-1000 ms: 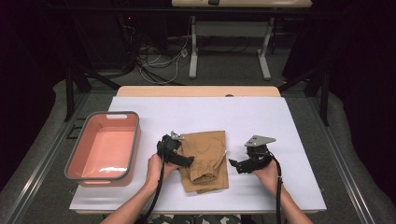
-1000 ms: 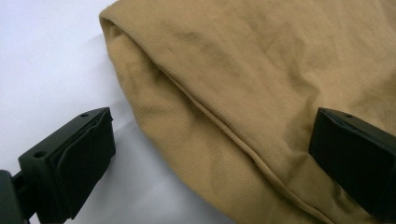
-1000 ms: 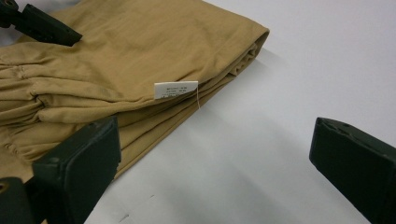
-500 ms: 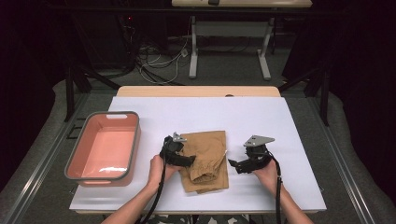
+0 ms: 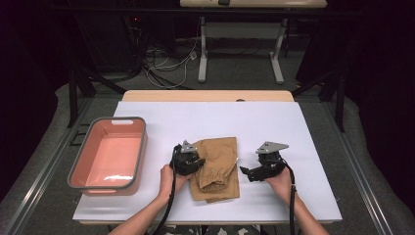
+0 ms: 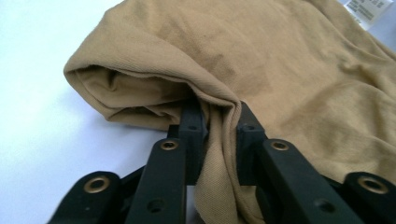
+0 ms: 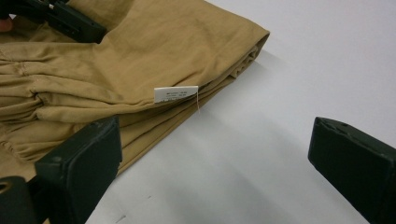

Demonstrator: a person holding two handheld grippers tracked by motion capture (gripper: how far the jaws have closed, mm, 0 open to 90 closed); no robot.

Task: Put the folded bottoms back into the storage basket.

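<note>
One fold of tan cloth pinched by the left tool

A folded tan garment [image 5: 218,168] is seen lying on the white bench [image 5: 274,122], near its front edge and between the two hands. It is a soft, finely knit fabric of a plain sandy brown, folded into a rough rectangle several layers thick. A gathered, elasticated band is shown along one end, with tight puckers running across it. A small white label [image 7: 175,95] with fine print hangs from the layered edge that faces the right tool, and a thin thread trails from it.

The left tool [image 6: 218,133] is set at the garment's left edge. Its jaws have just been closing, and a raised ridge of the cloth is caught between them, drawn up off the layers beneath; a loose roll of the edge bulges just to the left of the grip.

The right tool [image 7: 212,161] is held just beside the garment's right edge, low over the bench, with its jaws spread wide and nothing between them but bare bench surface.

A salmon-pink tub [image 5: 78,165] with a grey rim is placed at the bench's left side, well apart from the garment.
</note>
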